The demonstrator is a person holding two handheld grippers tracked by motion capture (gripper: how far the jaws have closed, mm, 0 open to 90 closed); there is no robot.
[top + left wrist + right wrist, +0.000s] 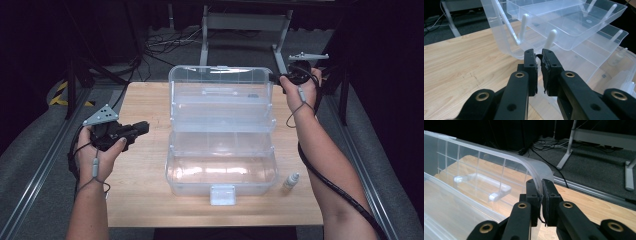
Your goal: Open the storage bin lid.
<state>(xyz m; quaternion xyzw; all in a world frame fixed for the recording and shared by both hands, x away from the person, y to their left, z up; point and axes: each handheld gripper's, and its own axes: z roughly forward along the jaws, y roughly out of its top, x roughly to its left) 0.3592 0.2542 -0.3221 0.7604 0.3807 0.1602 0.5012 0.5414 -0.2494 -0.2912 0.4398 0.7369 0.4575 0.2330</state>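
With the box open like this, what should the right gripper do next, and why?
Probably swing the lid forward and down to close the box. The right gripper is shut on the lid's corner edge, the trays stand raised, and the left gripper is shut on nothing, beside the box.

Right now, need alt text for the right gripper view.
The right gripper pinches the curved corner of a clear plastic box's open lid, jaws shut on its edge. A wooden table lies beneath; beyond it, dark floor with cables.
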